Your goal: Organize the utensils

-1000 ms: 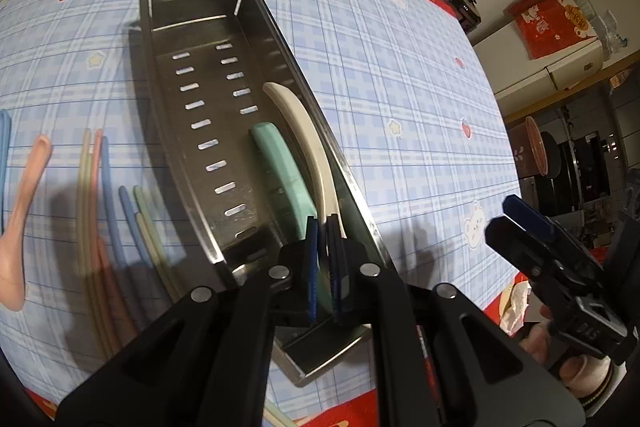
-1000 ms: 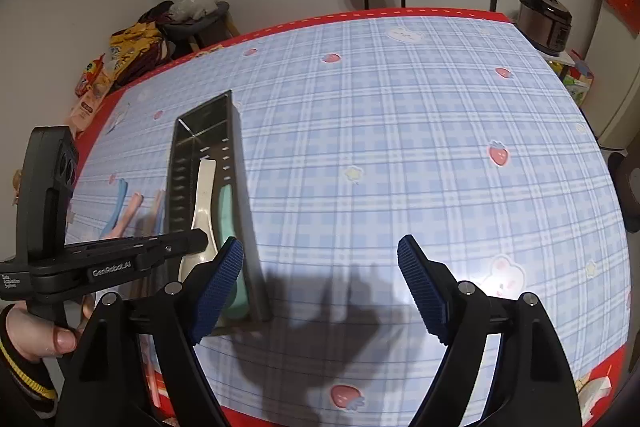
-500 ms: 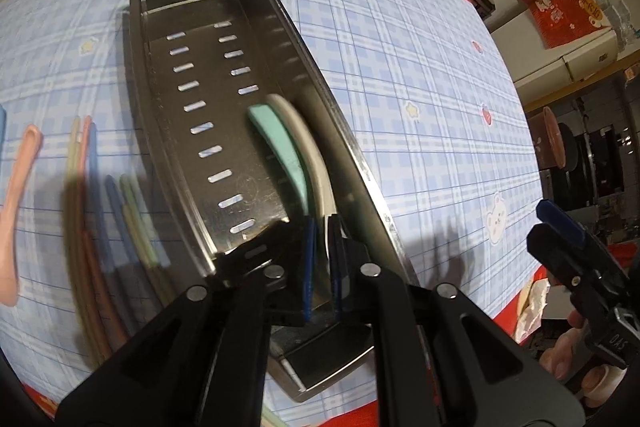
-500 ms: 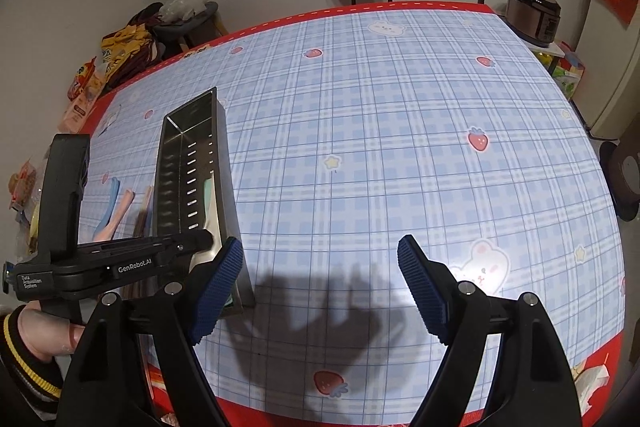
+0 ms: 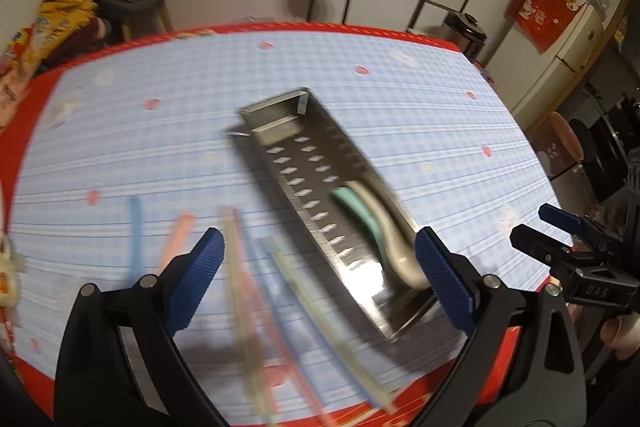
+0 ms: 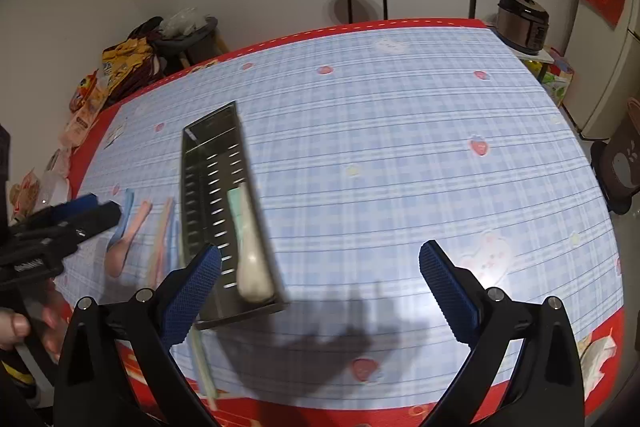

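Release complete: left gripper fingers are opening, empty, after depositing cream spoon in tray; right gripper fingers are opening, empty; chopsticks remain on bench.

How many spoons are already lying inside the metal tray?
2: a green spoon and a cream spoon lie side by side at the metal tray's near end. The motion blur might hide others.
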A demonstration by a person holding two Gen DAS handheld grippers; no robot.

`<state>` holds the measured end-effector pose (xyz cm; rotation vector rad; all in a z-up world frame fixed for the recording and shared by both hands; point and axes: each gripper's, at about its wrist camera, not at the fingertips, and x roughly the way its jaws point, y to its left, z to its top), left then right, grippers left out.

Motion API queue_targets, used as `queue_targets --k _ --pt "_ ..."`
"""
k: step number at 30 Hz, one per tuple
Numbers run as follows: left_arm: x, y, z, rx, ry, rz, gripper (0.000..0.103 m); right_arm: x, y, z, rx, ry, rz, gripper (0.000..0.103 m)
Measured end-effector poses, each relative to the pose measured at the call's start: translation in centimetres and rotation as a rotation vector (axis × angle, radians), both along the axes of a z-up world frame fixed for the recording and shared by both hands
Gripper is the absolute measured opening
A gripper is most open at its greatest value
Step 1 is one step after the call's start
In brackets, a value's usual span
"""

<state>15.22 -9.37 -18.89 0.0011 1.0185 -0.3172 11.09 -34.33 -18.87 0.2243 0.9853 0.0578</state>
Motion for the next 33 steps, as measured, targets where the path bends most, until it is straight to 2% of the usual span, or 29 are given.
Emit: queue_targets --k 5,11,18,23,26,33 --pt "-1.8 4.8 0.8 0.057 -0.030 0.059 0.097 -0.2 3.4 0.1 -0.011 0.000 0.029 0.097" --pt "-3.6 11.5 -0.5 0.057 -0.006 0.147 0.097 -0.7 8.1 -0.7 -0.023 0.015 0.075 0.097" --pt "-5.2 16.2 -2.2 0.061 -0.007 0.190 0.097 -0.9 12.7 -1.7 -0.045 0.055 0.135 0.097" --pt "-5.4 17.8 -2.9 0.089 -0.008 0.177 0.097 -0.9 15.8 -2.3 -0.086 0.086 0.157 0.097" --pt "-5.2 19.0 -3.7 0.104 -0.001 0.148 0.097 -0.8 17.1 -3.1 -0.073 0.119 0.157 0.097" --pt "-4.0 21.2 -5.2 0.078 0.022 0.090 0.097 -0.3 19.5 -4.3 -0.052 0.161 0.147 0.097"
